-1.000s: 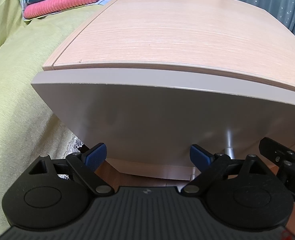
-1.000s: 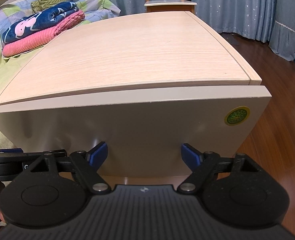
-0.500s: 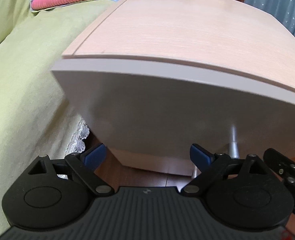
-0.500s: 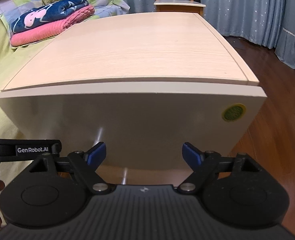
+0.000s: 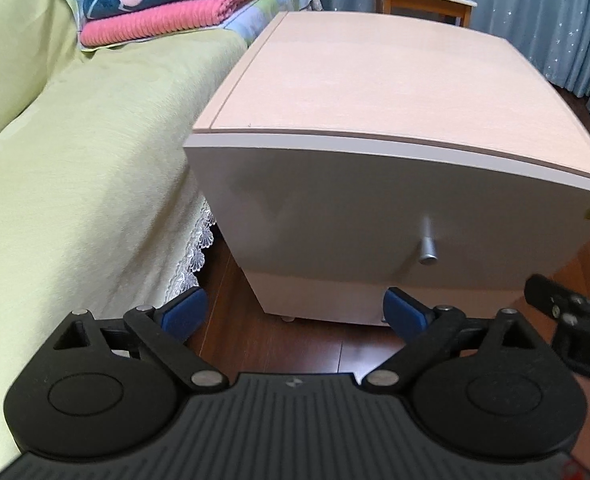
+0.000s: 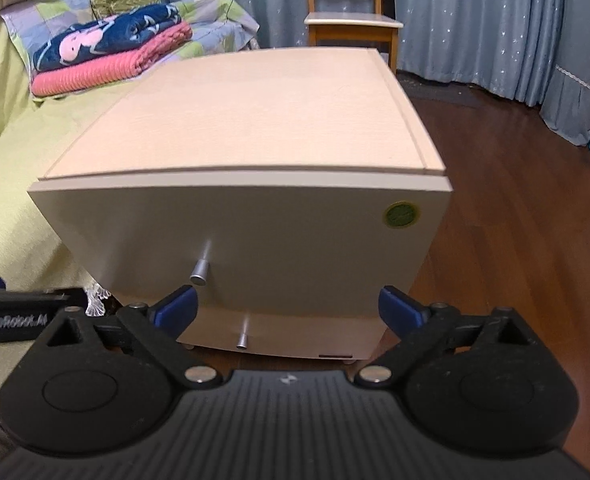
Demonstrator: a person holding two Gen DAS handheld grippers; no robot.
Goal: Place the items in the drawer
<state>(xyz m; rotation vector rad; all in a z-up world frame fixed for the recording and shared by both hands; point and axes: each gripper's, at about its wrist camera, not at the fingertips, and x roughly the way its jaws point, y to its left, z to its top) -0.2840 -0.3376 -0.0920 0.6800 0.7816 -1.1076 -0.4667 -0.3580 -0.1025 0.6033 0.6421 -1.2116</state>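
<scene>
1. Bedroom: dark wood floor (image 6: 515, 216), bed with a green cover (image 5: 75, 168) along the left, blue curtains (image 6: 475, 20) at the back.
2. Nearest: left gripper (image 5: 295, 314) and right gripper (image 6: 287, 308), both spread wide, nothing between the blue pads (image 6: 175, 307). Both sit low, in front of the nightstand (image 6: 251, 152) and clear of it.
3. Upper drawer front (image 6: 279, 248) is flush and closed. Its knob (image 6: 199, 272) is at 10 o'clock from the right gripper, near its left pad; in the left view the same knob (image 5: 428, 249) is at 1 o'clock.
4. A second, lower knob (image 6: 242, 340) shows at 11 o'clock, on the lower drawer front.
5. Handling, my guess: the knob is a small rigid metal peg, smooth, likely slippery. Pinch it across the shaft, close to the drawer face, and pull straight out. An off-axis pull may bind the drawer.
6. No items to stow are visible; the nightstand top is bare.
7. Far: folded pink and navy blankets (image 6: 107, 56) at 10 o'clock, wooden chair (image 6: 351, 20) at 12 behind the nightstand.
</scene>
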